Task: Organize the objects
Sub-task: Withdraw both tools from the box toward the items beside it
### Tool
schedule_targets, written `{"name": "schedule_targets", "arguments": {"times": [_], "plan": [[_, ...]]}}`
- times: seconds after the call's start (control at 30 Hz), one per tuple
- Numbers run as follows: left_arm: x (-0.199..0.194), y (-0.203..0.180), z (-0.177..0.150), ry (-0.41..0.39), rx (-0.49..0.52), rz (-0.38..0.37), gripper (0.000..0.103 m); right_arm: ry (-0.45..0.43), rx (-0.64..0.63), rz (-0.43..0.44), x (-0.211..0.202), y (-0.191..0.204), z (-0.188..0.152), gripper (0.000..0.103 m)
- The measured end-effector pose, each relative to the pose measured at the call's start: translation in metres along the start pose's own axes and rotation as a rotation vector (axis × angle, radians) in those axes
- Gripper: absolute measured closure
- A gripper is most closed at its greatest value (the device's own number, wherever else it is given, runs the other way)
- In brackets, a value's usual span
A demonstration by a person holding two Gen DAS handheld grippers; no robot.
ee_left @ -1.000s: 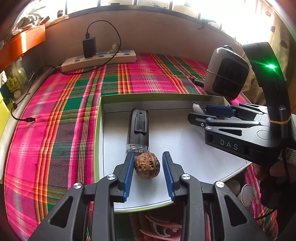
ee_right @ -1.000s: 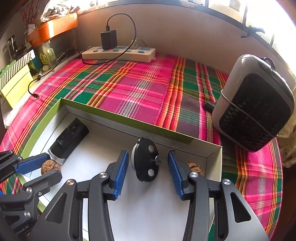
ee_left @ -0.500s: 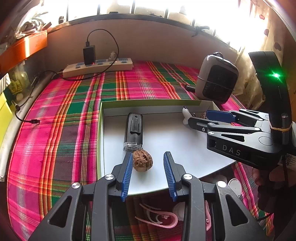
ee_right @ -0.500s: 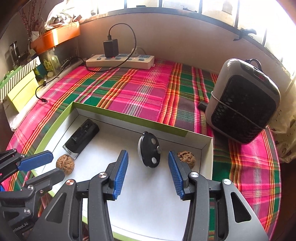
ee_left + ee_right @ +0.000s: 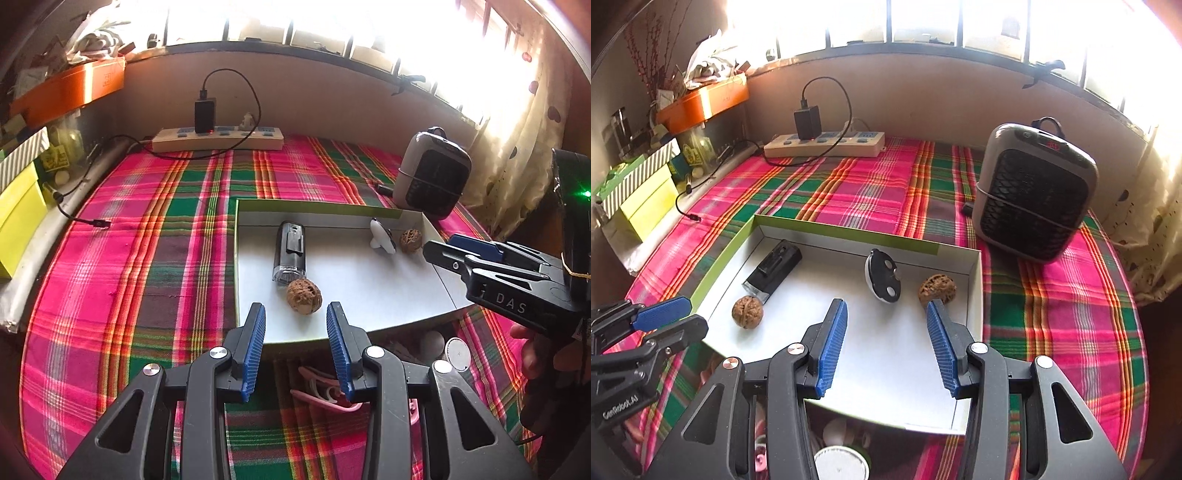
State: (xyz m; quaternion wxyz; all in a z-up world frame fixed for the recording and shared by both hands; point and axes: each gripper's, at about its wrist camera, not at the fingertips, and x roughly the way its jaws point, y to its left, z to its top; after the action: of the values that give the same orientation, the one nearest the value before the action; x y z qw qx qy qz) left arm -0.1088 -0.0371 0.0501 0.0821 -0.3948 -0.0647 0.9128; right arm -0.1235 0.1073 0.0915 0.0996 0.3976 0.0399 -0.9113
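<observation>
A shallow white tray with a green rim (image 5: 236, 258) (image 5: 849, 230) lies on the plaid cloth. In it are a black cylindrical device (image 5: 290, 251) (image 5: 774, 271), a walnut (image 5: 304, 291) (image 5: 747, 311), a round black-and-white gadget (image 5: 382, 236) (image 5: 882, 275) and a second walnut (image 5: 411, 240) (image 5: 937, 288). My left gripper (image 5: 295, 306) (image 5: 694, 314) is open and hovers at the tray's near edge, just short of the first walnut. My right gripper (image 5: 886, 306) (image 5: 439, 245) is open above the tray floor, behind the gadget. Neither holds anything.
A grey fan heater (image 5: 1034, 195) stands beyond the tray's right corner. A power strip with a charger (image 5: 823, 144) lies by the back wall, and yellow boxes (image 5: 646, 206) sit at the left. Pink items (image 5: 321, 387) and a white disc (image 5: 458, 354) lie under the tray's near edge.
Both grippers have drawn back and up from the tray. The walnut, earlier between the left fingers, now lies ahead of them. The round gadget has likewise come out from between the right fingers.
</observation>
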Motion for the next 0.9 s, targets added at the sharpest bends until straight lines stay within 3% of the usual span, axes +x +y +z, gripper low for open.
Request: {"name": "schedule_targets", "arguments": {"times": [0.23, 0.53, 0.9], "plan": [[-0.014, 0.013, -0.015, -0.006, -0.030, 0.002, 0.070, -0.046, 0.034, -0.004, -0.027, -0.003, -0.019, 0.057], [-0.013, 0.021, -0.040, 0.042, -0.093, -0.033, 0.070, -0.065, 0.085, -0.014, -0.048, -0.012, -0.049, 0.057], [-0.004, -0.006, -0.059, 0.099, -0.038, -0.075, 0.070, -0.067, 0.105, -0.012, -0.060, -0.016, -0.092, 0.057]]}}
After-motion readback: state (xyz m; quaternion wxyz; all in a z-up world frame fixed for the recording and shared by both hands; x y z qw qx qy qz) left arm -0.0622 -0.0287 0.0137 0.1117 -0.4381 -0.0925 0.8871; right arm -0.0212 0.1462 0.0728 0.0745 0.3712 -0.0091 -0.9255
